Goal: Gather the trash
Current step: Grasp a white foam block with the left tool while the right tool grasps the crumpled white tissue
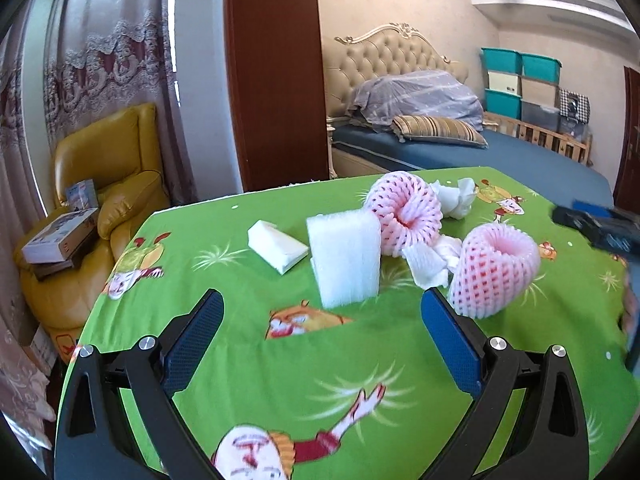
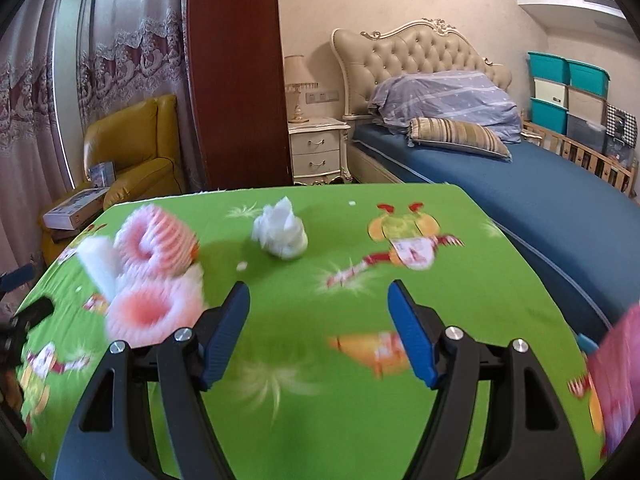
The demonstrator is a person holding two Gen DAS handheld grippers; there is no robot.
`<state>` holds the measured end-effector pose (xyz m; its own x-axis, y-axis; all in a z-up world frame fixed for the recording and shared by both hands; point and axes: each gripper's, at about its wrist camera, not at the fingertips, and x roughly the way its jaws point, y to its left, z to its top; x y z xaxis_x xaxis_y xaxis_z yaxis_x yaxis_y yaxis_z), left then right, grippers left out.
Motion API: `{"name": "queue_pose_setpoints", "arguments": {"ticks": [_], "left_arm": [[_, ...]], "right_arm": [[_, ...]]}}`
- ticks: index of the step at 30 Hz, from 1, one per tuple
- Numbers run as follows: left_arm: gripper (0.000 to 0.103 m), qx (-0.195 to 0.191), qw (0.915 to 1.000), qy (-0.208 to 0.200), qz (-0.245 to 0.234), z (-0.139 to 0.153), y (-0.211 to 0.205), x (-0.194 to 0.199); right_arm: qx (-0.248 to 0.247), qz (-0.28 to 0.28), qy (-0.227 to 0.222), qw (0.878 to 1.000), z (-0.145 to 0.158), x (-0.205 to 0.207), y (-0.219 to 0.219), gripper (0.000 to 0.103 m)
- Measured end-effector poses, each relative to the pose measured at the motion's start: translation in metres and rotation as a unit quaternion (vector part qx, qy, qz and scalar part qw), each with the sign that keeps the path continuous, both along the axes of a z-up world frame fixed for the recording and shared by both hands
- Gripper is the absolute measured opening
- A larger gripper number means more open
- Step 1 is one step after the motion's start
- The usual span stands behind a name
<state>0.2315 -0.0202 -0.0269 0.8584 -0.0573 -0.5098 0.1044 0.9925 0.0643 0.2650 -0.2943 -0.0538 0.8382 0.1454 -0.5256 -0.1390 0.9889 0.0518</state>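
Trash lies on a table under a green cartoon cloth: a white foam block standing upright, a folded white piece to its left, two pink foam fruit nets, and crumpled white tissues among them. My left gripper is open just short of the foam block, nothing between its blue pads. My right gripper is open too, empty, above bare cloth; a crumpled tissue lies ahead of it, and the pink nets sit blurred at its left.
A bed with blue sheet runs along the table's right side. A yellow armchair holding boxes stands left, beside curtains. A white nightstand and dark wooden wardrobe stand behind. A pink object is blurred at the right edge.
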Motion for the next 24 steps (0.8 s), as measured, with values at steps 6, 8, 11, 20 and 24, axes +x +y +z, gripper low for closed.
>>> {"name": "queue_pose_setpoints", "arguments": {"ticks": [6, 8, 11, 20, 24], "left_arm": [[0.094, 0.003, 0.9993, 0.036, -0.009, -0.016, -0.004, 0.028], [0.094, -0.003, 0.9988, 0.049, -0.008, -0.02, -0.003, 0.04], [0.094, -0.014, 0.9974, 0.07, -0.011, -0.026, -0.003, 0.052], [0.094, -0.021, 0.9935, 0.112, 0.0, -0.031, -0.001, 0.069], [0.094, -0.021, 0.9931, 0.115, -0.002, -0.03, -0.003, 0.073]], "right_arm": [[0.005, 0.025, 0.035, 0.999, -0.012, 0.075, 0.012, 0.069], [-0.003, 0.039, 0.046, 0.998, -0.019, 0.094, 0.022, 0.069], [-0.014, 0.058, 0.057, 0.997, -0.025, 0.119, 0.036, 0.069], [-0.026, 0.092, 0.099, 0.99, -0.036, 0.169, 0.059, 0.069], [-0.027, 0.098, 0.121, 0.987, -0.042, 0.177, 0.063, 0.059]]}}
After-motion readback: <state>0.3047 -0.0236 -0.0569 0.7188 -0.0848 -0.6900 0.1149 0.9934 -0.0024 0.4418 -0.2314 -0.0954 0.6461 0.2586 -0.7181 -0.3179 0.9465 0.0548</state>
